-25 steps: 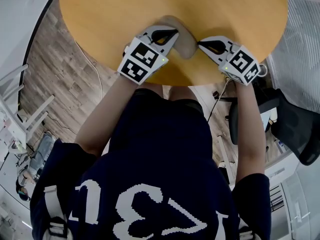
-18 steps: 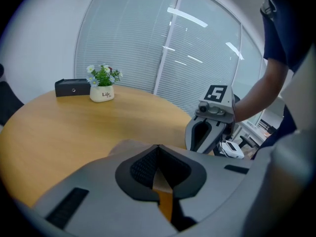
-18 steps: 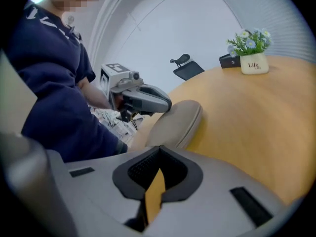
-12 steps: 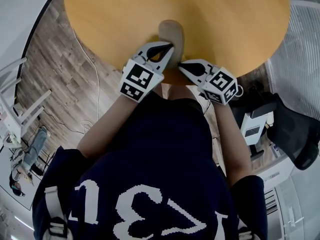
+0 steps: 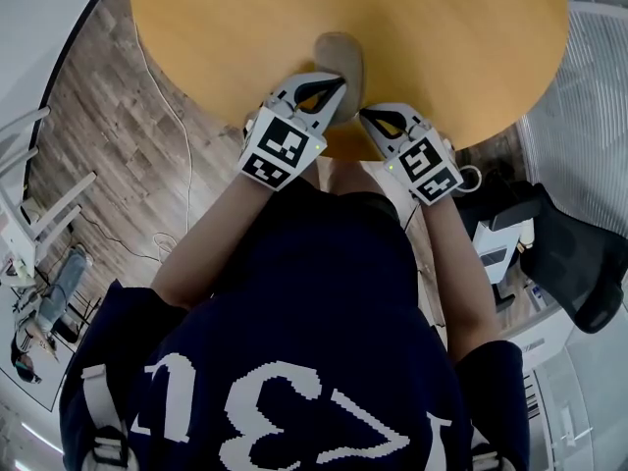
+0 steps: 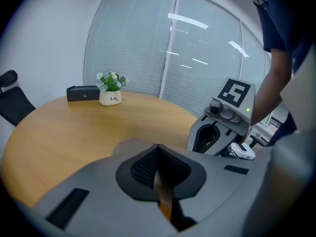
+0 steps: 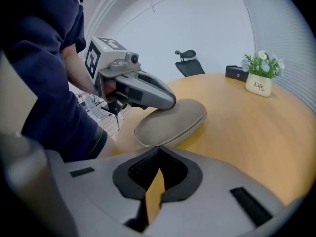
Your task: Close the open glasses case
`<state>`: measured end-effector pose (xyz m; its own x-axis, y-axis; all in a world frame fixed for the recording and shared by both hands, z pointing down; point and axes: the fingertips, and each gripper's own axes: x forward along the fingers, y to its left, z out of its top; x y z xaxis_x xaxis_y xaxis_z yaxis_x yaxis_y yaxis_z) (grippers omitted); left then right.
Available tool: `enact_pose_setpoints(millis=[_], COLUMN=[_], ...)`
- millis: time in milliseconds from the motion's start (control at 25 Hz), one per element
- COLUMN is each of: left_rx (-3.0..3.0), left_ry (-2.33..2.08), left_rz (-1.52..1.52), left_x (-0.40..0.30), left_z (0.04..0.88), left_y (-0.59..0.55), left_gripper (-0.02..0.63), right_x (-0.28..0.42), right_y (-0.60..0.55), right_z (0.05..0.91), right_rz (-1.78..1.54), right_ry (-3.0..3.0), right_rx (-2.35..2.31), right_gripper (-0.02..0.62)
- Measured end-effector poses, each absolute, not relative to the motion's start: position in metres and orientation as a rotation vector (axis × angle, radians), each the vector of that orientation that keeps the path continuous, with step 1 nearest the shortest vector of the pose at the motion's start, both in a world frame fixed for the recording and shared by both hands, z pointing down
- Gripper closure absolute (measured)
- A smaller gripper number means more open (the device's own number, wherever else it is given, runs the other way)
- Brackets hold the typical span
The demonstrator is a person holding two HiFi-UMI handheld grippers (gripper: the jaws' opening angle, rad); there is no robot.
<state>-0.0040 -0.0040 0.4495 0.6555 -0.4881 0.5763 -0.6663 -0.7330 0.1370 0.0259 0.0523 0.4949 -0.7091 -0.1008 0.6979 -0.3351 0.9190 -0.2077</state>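
Right hand-held gripper (image 5: 364, 115) swung inward, tilted down, seemingly beside case (image 5: 340, 53)

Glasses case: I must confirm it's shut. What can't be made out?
- Head view: the glasses case has its near end under the left gripper; no seam shows from above.
- Left gripper view: that gripper's body hides nearly all of it.
- Right gripper view: left gripper covers its far edge.
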Motion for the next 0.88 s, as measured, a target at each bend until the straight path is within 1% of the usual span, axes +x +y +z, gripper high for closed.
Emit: enact_pose_setpoints(millis=[240, 400, 560, 800, 880], left_rx=[2.567, 2.563, 2.572, 2.6, 2.598], left_ry=[-0.902, -0.908, -0.909, -0.891, -0.882], left_rz=[0.726, 0.657, 0.669, 0.712, 0.689], left_x=[0.001, 0.002, 0.002, 0.006, 0.005], left_z=[0.449, 0.448, 0.449, 0.45, 0.449], left_y=[-0.005, -0.005, -0.005, -0.004, -0.004], left_gripper=[0.594, 0.592, 0.592, 0.592, 0.592], right_x=[0.052, 0.056, 0.05, 0.085, 0.087], right_y=[0.04, 0.058, 0.074, -0.011, -0.027], right_z=[0.49, 0.49, 0.495, 0.481, 0.474], right_rz=[0.468, 0.399, 0.273, 0.404, 0.458], right_ry=[-2.349, -2.327, -2.292, -2.322, -2.36], right_rx=[0.539, 0.398, 0.26, 0.658, 0.601], right_gripper=[0.574, 0.574, 0.574, 0.575, 0.574])
